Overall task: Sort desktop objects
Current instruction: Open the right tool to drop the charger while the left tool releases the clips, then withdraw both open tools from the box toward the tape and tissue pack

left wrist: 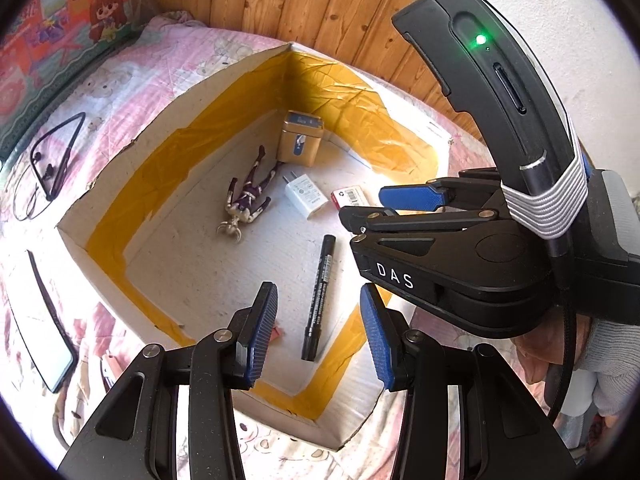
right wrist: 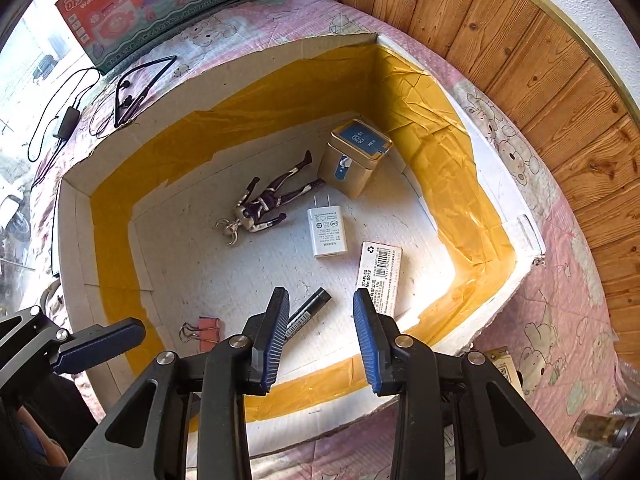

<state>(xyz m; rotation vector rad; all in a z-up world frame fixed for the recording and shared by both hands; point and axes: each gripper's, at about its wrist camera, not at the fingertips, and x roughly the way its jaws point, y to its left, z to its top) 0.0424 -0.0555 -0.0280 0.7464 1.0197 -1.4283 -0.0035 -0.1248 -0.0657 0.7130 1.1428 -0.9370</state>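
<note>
Jaws of left gripper and right gripper stand apart, empty, above cardboard box. Marker, charger, staples box and figure lie inside. Neckband earphones and phone remain on the bed; best approached from above, jaws across the narrow side.

Cardboard box: white walls, yellow tape lining. Marker: black. Charger plug: white. Tin: tan, blue label. Figurine: purple and silver. Binder clip: pink. Staples box: white, red end. Bedsheet: pink, bear print. Gripper pads: blue, ribbed.
</note>
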